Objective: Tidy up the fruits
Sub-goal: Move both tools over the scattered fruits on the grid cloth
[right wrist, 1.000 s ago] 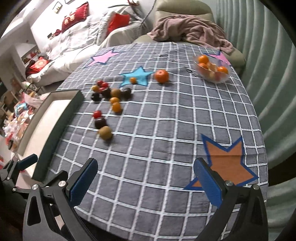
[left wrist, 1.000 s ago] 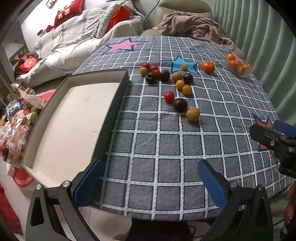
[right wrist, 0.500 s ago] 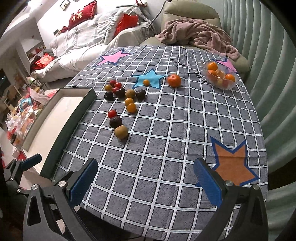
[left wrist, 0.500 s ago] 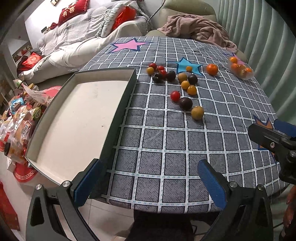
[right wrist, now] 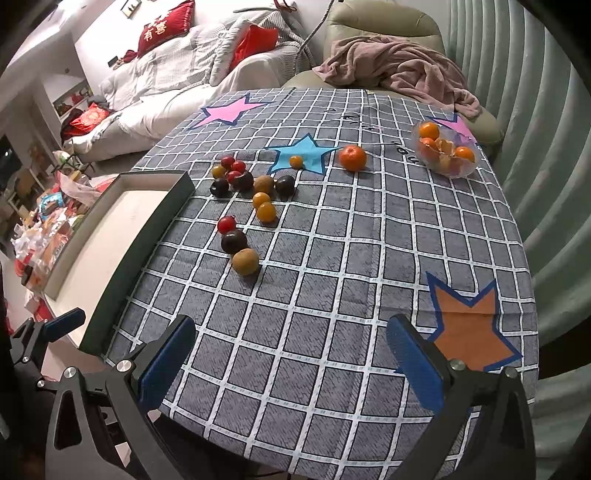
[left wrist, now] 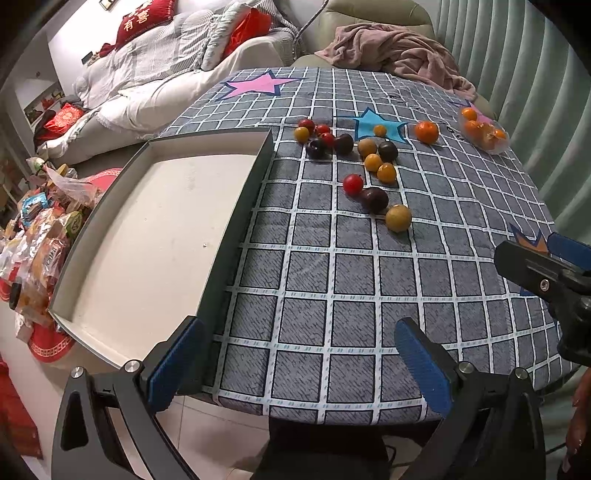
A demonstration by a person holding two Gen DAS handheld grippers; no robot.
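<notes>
Several small fruits lie loose on the checked tablecloth: a yellow-brown fruit (left wrist: 398,218) nearest, a dark plum (left wrist: 374,199), a red tomato (left wrist: 352,184), and a cluster behind them (left wrist: 325,142). A larger orange (left wrist: 426,132) lies by the blue star. In the right wrist view the same yellow-brown fruit (right wrist: 245,261) and orange (right wrist: 352,157) show. A shallow empty box (left wrist: 155,221) with dark walls sits at the table's left. My left gripper (left wrist: 299,363) is open and empty over the table's near edge. My right gripper (right wrist: 291,365) is open and empty, near the front edge.
A clear bowl of oranges (right wrist: 447,153) stands at the far right. A pink blanket (right wrist: 399,70) lies on a chair behind the table. A sofa with red cushions (left wrist: 144,20) is at the back left. Snack packets (left wrist: 33,240) lie on the floor left.
Both grippers have drawn back and risen, so the table's near edge now shows in both views. The fruits and box have not moved. Both grippers stay open.
</notes>
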